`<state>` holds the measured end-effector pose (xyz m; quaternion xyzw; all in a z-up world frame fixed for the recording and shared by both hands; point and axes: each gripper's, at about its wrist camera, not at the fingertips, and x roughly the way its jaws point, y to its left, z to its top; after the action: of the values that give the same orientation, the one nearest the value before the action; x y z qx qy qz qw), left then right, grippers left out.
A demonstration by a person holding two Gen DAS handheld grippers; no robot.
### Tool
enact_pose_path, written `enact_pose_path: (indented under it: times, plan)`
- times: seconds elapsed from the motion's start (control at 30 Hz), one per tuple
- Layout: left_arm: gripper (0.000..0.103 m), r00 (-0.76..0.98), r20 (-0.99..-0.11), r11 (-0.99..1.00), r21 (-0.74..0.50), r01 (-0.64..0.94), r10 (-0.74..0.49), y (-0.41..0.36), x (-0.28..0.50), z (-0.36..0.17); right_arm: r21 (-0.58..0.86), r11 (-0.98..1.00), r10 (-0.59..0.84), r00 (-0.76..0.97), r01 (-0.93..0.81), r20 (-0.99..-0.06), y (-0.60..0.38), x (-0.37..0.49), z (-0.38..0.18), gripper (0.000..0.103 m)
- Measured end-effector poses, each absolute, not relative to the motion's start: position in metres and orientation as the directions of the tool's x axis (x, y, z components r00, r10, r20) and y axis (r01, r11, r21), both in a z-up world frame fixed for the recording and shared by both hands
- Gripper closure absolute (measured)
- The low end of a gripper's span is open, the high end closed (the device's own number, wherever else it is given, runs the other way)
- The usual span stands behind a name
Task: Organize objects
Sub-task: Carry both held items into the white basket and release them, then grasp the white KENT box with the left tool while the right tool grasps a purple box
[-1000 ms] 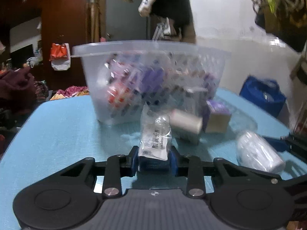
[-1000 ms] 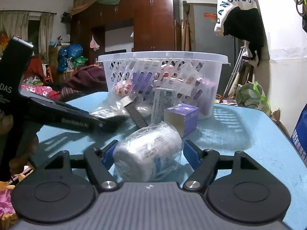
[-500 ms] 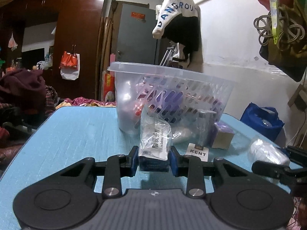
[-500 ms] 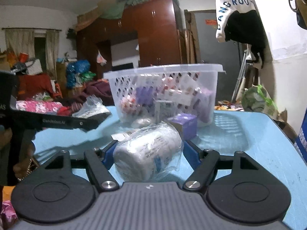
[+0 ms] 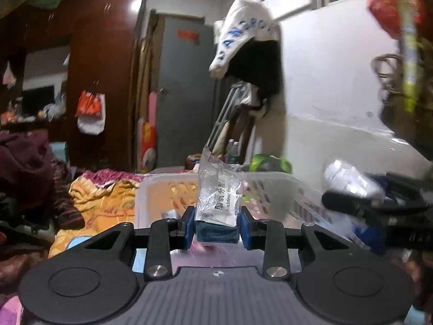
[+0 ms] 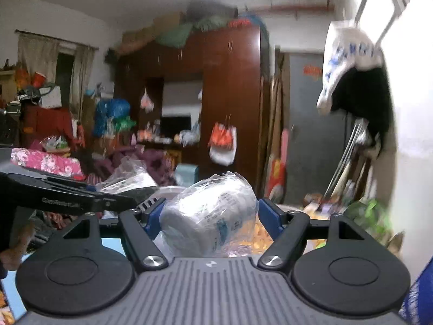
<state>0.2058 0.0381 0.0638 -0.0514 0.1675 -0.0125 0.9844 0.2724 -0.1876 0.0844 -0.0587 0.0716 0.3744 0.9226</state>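
Observation:
My left gripper [image 5: 216, 224] holds a small blue box in a clear printed wrapper [image 5: 217, 203]; its jaws are opening, but the pads still touch the box. It hangs over the open top of the white perforated basket [image 5: 273, 177]. My right gripper [image 6: 211, 212] is shut on a white bundle wrapped in clear plastic [image 6: 208, 216], also above the basket rim [image 6: 169, 188]. In the left wrist view the right gripper [image 5: 351, 192] and its bundle [image 5: 349, 178] show at the right. The left gripper [image 6: 135, 192] and its packet [image 6: 130, 173] appear at the left of the right wrist view.
Several packets lie inside the basket. A white wall [image 5: 338, 108] with hanging clothes [image 5: 251, 54] stands close on the right. A dark wardrobe [image 6: 230, 94], piled fabrics [image 5: 102, 197] and clutter fill the room behind. A person's hand [image 6: 19, 246] grips the left tool.
Both grippers have risen with their loads from table level to above the basket rim. The table top and the loose boxes on it have dropped out of view.

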Motion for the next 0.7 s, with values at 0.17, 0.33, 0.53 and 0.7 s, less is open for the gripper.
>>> enact_pose_path:
  times: [0.17,0.33,0.53,0.7]
  plan:
    - [0.019,0.929,-0.368,0.998,-0.037,-0.05,0.033,0.042,0.226,0.057,-0.084,0.76,0.618,0.756,-0.645,-0.216,-0.168,0.29,0.075,0.006]
    - [0.018,0.95,-0.313,0.998,-0.055,-0.01,-0.007,0.036,0.16,0.039,0.019,0.77,0.634,0.763,-0.637,-0.124,-0.226,0.245,0.059,0.0]
    - [0.015,0.881,-0.464,0.993,0.019,0.118,-0.096,-0.006,0.141,-0.021,0.021,0.79,0.588,0.747,-0.613,-0.31,-0.231,0.247,0.009,0.0]
    - [0.015,0.847,-0.522,0.989,0.035,0.146,-0.106,-0.017,0.145,-0.042,-0.002,0.792,0.546,0.709,-0.611,-0.446,-0.21,0.257,-0.014,0.0]
